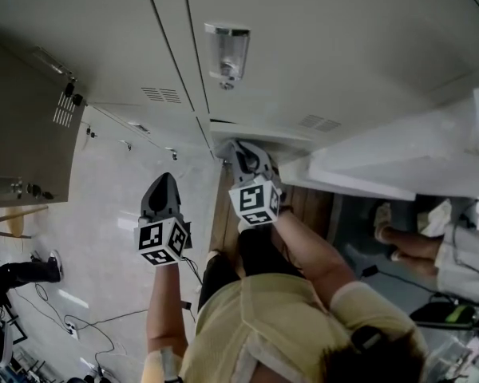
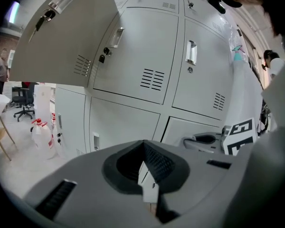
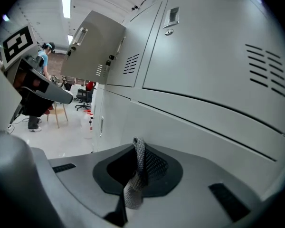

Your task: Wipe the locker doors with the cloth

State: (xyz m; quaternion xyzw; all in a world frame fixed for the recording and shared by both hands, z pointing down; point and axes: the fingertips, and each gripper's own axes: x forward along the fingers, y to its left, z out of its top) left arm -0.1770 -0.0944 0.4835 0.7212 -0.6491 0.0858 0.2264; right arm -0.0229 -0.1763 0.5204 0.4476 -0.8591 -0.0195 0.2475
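Right gripper view | our right tongs [image 3: 138, 146] pinch the cloth [image 3: 133, 189] near a lower locker door [image 3: 199, 134] | left tongs [image 2: 144, 148] closed, empty | we should press cloth flat, sweep overlapping strokes.

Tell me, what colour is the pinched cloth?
The cloth is grey, mesh-textured; the right gripper view shows it best.

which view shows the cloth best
The right gripper view: the cloth shows close up as a grey woven strip pinched in the right gripper's jaws. The head view and left gripper view show that gripper by the lockers, but no cloth can be made out.
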